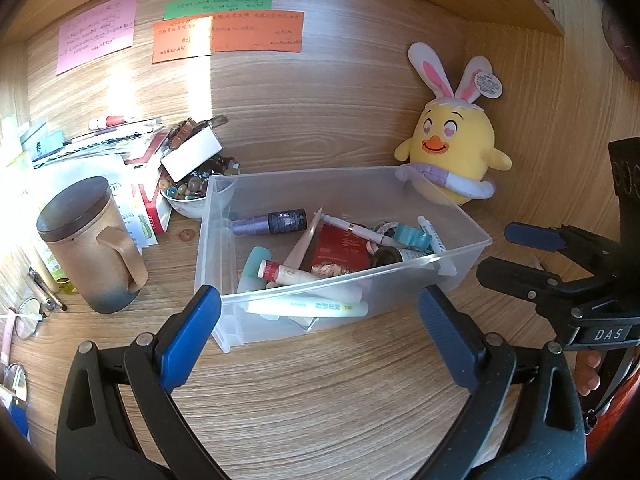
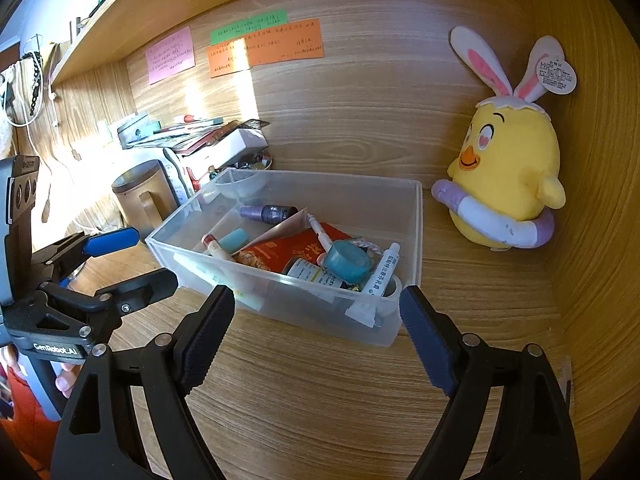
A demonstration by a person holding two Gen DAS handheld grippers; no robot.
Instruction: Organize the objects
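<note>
both spread wide and empty: left hand-held gripper (image 1: pixel 320 320), right hand-held gripper (image 2: pixel 316 320), poised just short of clear bin (image 1: pixel 460 252) on wooden surface (image 1: pixel 320 400). bin crammed with tubes, red packet (image 1: pixel 340 250), teal tape roll (image 2: pixel 346 262). risk: nudging the light bin into plush chick (image 1: pixel 452 148), or snagging loose tubes.

We read "DAS" on the right gripper (image 1: pixel 532 256) body and "GenRobot.AI" on the left gripper (image 2: pixel 120 256) body. Handwriting on the wall notes (image 1: pixel 228 34) is unreadable.
</note>
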